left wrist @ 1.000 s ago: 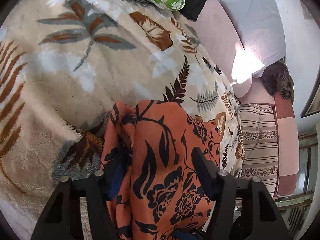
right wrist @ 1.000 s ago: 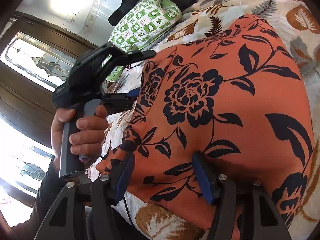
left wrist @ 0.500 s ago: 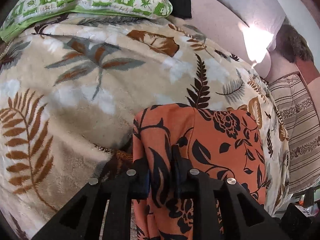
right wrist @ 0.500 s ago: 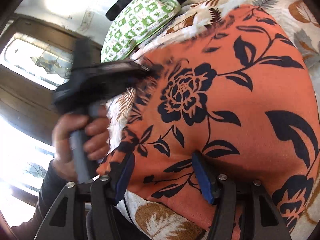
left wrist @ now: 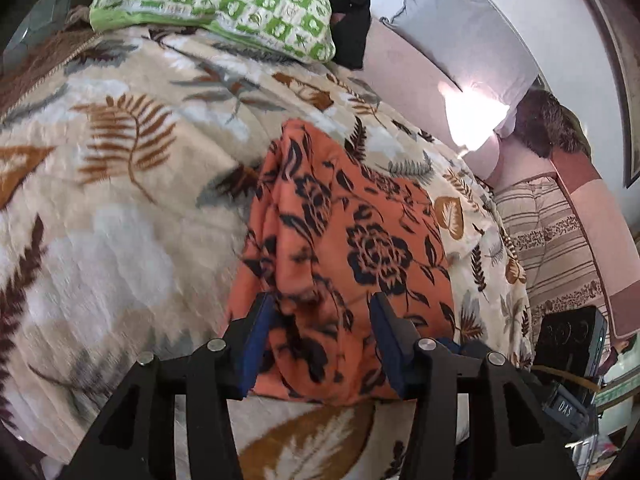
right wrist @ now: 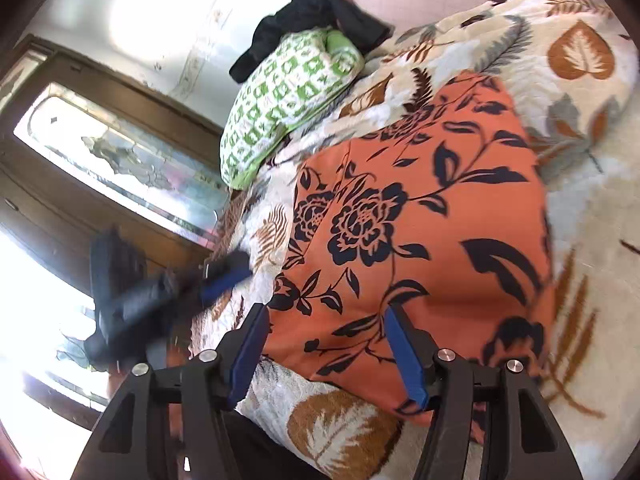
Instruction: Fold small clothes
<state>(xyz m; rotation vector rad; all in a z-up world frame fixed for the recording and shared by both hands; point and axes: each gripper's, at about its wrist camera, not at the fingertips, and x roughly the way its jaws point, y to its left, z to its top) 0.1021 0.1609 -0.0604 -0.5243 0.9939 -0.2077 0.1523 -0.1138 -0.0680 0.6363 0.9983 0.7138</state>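
An orange garment with a black flower print (left wrist: 352, 248) lies folded on the leaf-patterned blanket (left wrist: 120, 208); it also shows in the right wrist view (right wrist: 420, 240). My left gripper (left wrist: 322, 336) is open, its blue pads on either side of the garment's near edge, with cloth between them but not pinched. My right gripper (right wrist: 326, 350) is open over the garment's near edge. The left gripper shows blurred at the left of the right wrist view (right wrist: 168, 292), beside the garment.
A green and white pillow (left wrist: 224, 4) and a black cloth (left wrist: 352, 20) lie at the far end of the bed. A grey cushion (left wrist: 460, 28) leans on the wall. A striped sheet (left wrist: 556, 240) and a black device (left wrist: 568, 340) are at the right.
The left gripper was shut on a fold of the garment half a second ago; it has opened and drawn back. The garment now lies flat and folded. The right gripper stayed open.
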